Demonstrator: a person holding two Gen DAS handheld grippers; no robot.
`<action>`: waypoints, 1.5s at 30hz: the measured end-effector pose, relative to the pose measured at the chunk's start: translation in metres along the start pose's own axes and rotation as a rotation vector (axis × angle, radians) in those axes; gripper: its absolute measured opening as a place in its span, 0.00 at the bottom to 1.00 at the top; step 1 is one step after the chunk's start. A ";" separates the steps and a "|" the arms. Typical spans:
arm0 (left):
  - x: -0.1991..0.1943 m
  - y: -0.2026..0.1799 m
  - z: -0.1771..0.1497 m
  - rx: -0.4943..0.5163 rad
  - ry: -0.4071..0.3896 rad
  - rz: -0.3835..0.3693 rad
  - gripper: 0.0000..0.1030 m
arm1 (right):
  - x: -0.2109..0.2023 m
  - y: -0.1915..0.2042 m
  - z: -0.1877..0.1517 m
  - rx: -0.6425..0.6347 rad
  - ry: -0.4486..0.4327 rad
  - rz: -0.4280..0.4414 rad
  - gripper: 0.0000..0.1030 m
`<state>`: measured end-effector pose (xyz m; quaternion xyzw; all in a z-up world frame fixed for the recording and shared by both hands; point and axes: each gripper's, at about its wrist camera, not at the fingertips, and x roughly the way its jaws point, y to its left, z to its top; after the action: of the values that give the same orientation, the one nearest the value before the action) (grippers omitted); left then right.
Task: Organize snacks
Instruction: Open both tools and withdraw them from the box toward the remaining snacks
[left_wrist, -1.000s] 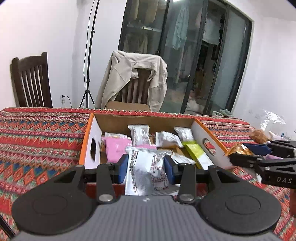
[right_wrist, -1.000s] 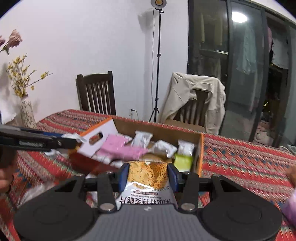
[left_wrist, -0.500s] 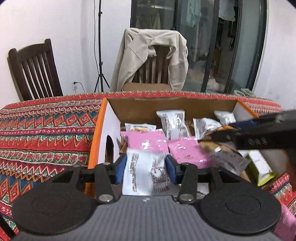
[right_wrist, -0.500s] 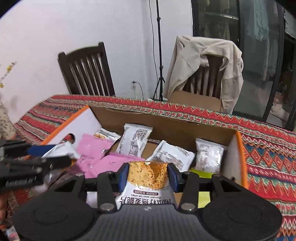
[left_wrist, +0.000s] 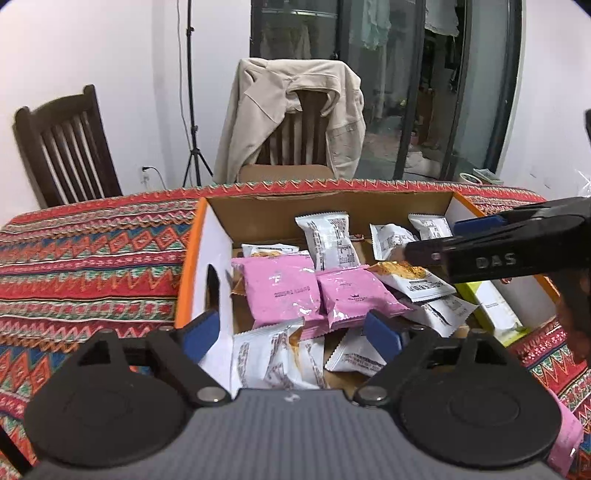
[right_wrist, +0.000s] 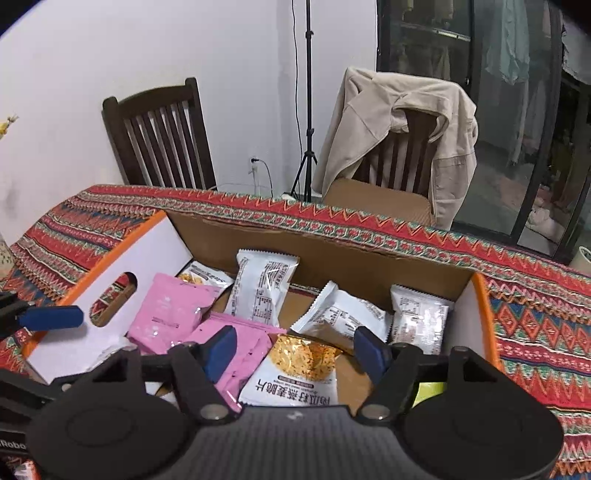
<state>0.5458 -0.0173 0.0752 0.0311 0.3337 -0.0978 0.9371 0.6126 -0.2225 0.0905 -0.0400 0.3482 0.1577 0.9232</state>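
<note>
Fingers of left gripper (left_wrist: 290, 334) and right gripper (right_wrist: 293, 349) opening, pads clear of snack packets (right_wrist: 303, 373) lying inside cardboard box (left_wrist: 218, 266) on counter (left_wrist: 92, 251). Box near wall hidden behind gripper bodies.

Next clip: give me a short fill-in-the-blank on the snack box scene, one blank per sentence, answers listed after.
1. The snack packets lie inside a cardboard box with ____ edges.
2. The two matching coloured packets in the box are ____.
3. The packet with an oat crisp picture lies between the right gripper pads, whose jaws are ____.
4. A beige ____ hangs over the chair behind the table.

Answers: orange; pink; opening; jacket
</note>
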 end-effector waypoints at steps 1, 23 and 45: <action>-0.006 0.000 0.000 -0.001 -0.005 0.007 0.88 | -0.007 -0.001 -0.001 -0.001 -0.008 -0.002 0.69; -0.178 -0.027 -0.093 -0.029 -0.149 0.038 1.00 | -0.211 -0.005 -0.123 0.030 -0.204 -0.018 0.92; -0.221 -0.035 -0.205 -0.134 -0.053 0.065 1.00 | -0.245 0.037 -0.281 0.075 -0.048 -0.143 0.94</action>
<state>0.2444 0.0097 0.0558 -0.0234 0.3131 -0.0456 0.9483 0.2503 -0.3037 0.0407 -0.0261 0.3278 0.0792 0.9411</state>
